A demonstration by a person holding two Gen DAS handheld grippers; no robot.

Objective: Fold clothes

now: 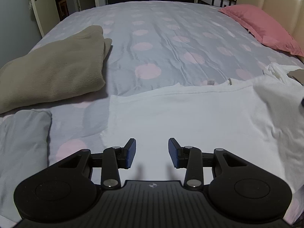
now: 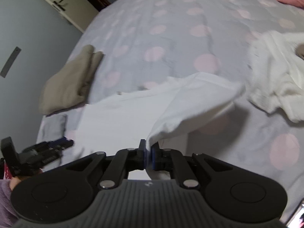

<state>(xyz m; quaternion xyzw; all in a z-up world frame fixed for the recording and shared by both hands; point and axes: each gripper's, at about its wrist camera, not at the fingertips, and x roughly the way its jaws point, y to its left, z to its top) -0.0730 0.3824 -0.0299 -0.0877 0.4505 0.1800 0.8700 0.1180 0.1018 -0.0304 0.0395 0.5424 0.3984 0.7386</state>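
Note:
A white shirt (image 1: 180,117) lies spread flat on the spotted bed cover (image 1: 161,38). My left gripper (image 1: 152,146) hovers over its near part, open, with nothing between the blue pads. It also shows at the left edge of the right wrist view, where the left gripper (image 2: 62,143) is beside the shirt. My right gripper (image 2: 149,148) is shut on the shirt's right edge. That side of the white shirt (image 2: 180,104) is lifted off the bed and folds over, casting a shadow beneath. The right wrist view is blurred.
A folded beige garment (image 1: 53,66) lies left of the shirt, with a folded grey item (image 1: 22,133) nearer. A crumpled white garment (image 2: 275,87) sits to the right. A pink pillow (image 1: 262,26) rests by the headboard. A door (image 1: 36,0) stands at the far left.

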